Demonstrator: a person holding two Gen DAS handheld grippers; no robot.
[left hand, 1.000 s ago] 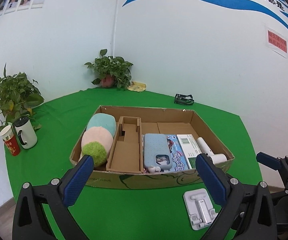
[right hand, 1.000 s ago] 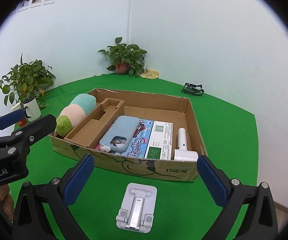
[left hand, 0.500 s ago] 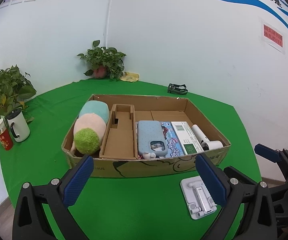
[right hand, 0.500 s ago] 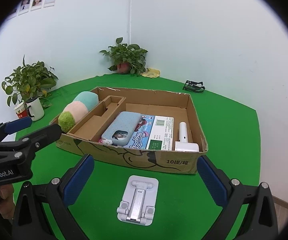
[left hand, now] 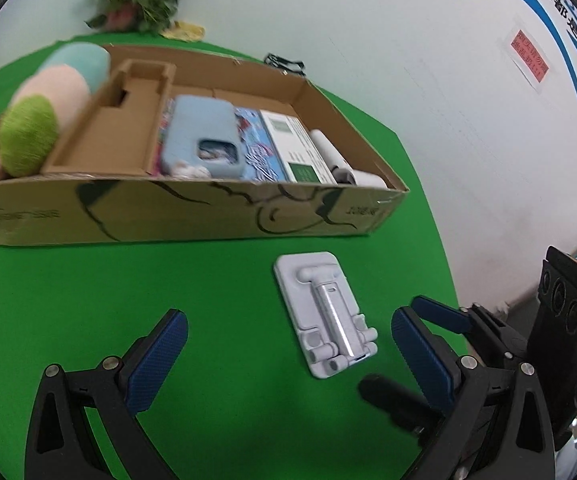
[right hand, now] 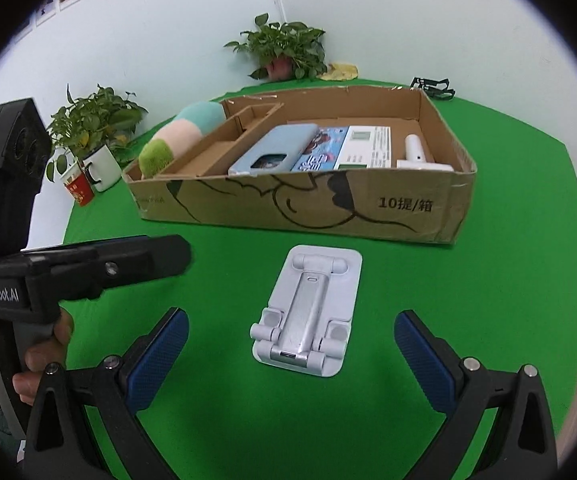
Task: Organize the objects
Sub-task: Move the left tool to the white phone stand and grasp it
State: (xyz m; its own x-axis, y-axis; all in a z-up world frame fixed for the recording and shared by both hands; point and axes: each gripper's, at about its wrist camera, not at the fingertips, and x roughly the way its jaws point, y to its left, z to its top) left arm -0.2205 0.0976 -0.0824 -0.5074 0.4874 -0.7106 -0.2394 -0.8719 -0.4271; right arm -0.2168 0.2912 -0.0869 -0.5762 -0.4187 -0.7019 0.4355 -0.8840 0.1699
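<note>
A big green table (right hand: 508, 280) holds a brown cardboard box (right hand: 300, 204) on its far side. Inside the box, a soft plush toy (left hand: 36, 116) lies at the left, a blue phone case (left hand: 202, 136) in the middle, and a white tube (right hand: 416, 148) at the right. A small white phone stand (right hand: 308, 312) lies flat on the table, near the box. The right gripper (right hand: 288, 354) has wide open jaws, one on each side of the stand. The left gripper (left hand: 288, 354) is open too, and holds nothing.

Left gripper (left hand: 288, 356) and right gripper (right hand: 290, 350): black frames, silver screws, ribbed blue pads (right hand: 156, 356). White "GenRobot.AI" lettering at 9 o'clock. Bare-skinned hand (right hand: 28, 354) grips the handle.
</note>
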